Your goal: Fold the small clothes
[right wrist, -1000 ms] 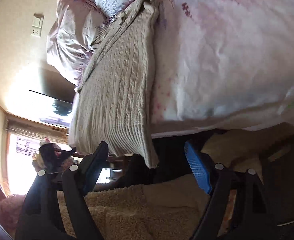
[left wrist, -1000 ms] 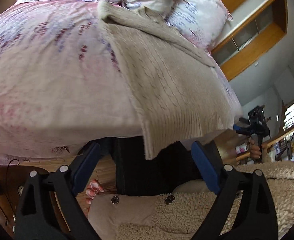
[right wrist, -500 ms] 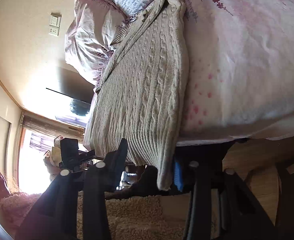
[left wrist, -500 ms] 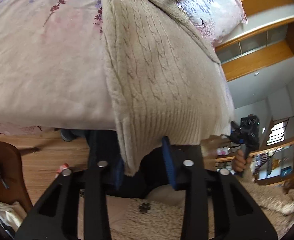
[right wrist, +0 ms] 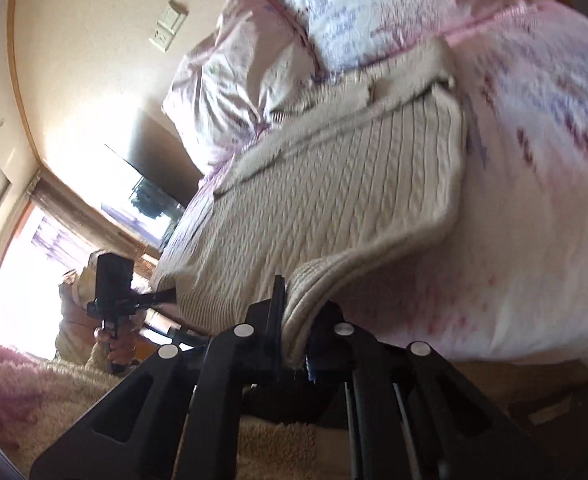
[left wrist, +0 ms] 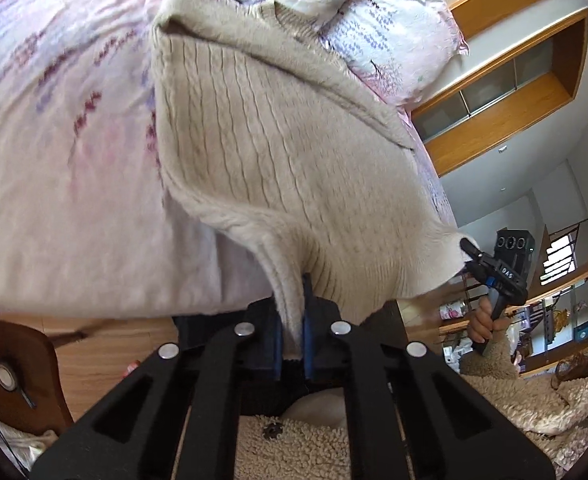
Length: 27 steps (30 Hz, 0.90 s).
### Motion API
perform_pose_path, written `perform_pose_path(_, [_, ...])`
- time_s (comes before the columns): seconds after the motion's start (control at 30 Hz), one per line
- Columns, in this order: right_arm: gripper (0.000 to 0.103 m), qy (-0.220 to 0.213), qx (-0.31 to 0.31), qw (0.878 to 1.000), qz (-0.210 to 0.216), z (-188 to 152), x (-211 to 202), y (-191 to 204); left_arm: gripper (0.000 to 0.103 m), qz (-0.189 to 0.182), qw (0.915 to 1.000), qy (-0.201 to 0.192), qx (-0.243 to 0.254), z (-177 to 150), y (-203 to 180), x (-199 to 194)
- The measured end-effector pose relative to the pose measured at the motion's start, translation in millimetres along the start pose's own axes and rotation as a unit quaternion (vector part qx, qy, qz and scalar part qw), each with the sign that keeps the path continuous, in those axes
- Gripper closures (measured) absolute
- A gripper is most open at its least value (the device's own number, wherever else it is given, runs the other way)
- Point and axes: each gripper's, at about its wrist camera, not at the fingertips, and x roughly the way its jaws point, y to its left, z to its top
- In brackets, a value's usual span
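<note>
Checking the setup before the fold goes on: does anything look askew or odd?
Nothing stands out. The cream sweater lies lengthwise on the floral bedspread, its hem corners pinched by the left gripper and right gripper.

The sweater (left wrist: pixel 278 152) lies on the bed (left wrist: pixel 66 168), pillows (left wrist: pixel 389 20) behind it, its near hem off the bed's edge.

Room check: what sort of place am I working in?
Most likely a home bedroom: a sweater lies on a bed with a floral duvet and pillows, beside a wooden wall shelf.
</note>
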Motion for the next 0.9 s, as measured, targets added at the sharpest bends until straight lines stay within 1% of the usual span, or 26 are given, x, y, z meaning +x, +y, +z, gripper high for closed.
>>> perform_pose_path(0.03, [0.094, -0.024, -0.005, 1.000, -0.012, 8.7, -3.2, 4.4, 0.096, 0.005, 1.0000, -0.008, 0.003, 5.0, -0.5, -3.3])
perform_pose_path(0.1, [0.094, -0.054, -0.012, 0.998, -0.037, 21.7, -6.9, 9.6, 0.096, 0.010, 0.9996, -0.023, 0.008, 15.2, -1.7, -9.9])
perform_pose_path(0.13, [0.094, -0.079, -0.022, 0.995, -0.061, 31.3, -7.9, 15.4, 0.096, 0.011, 0.9994, -0.033, 0.010, 18.6, -1.3, -14.5])
perform_pose_path(0.23, [0.095, -0.115, -0.039, 0.987, -0.108, 54.3, -4.0, 25.9, 0.097, 0.019, 0.9979, -0.061, 0.013, 37.6, -3.1, -23.3])
perform_pose_path(0.37, [0.095, -0.140, -0.075, 0.978, -0.131, 85.4, 8.3, 36.8, 0.097, 0.024, 0.9949, -0.098, 0.009, 66.5, -4.0, -31.5])
perform_pose_path(0.43, [0.095, -0.150, -0.091, 0.974, -0.145, 99.7, 16.3, 39.9, 0.097, 0.037, 0.9925, -0.116, 0.009, 85.5, -5.2, -33.6])
perform_pose_path(0.53, [0.095, -0.177, -0.112, 0.964, -0.161, 120.9, 26.2, 46.1, 0.097, 0.064, 0.9881, -0.139, 0.009, 116.0, -5.7, -34.5])
perform_pose_path(0.6, [0.095, -0.192, -0.124, 0.958, -0.171, 134.4, 32.8, 48.7, 0.097, 0.074, 0.9858, -0.151, 0.008, 140.6, -7.2, -30.0])
perform_pose_path(0.7, [0.095, -0.198, -0.134, 0.953, -0.188, 154.5, 49.2, 50.8, 0.097, 0.089, 0.9839, -0.154, 0.004, 179.6, -4.9, -19.7])
perform_pose_path(0.8, [0.095, -0.205, -0.149, 0.941, -0.224, 176.2, 68.4, 51.5, 0.097, 0.108, 0.9822, -0.153, 0.000, 216.7, -2.0, -6.2])
perform_pose_path(0.9, [0.095, -0.197, -0.133, 0.940, -0.243, 192.5, 86.7, 38.4, 0.097, 0.119, 0.9810, -0.153, -0.017, 249.6, 5.3, 12.5])
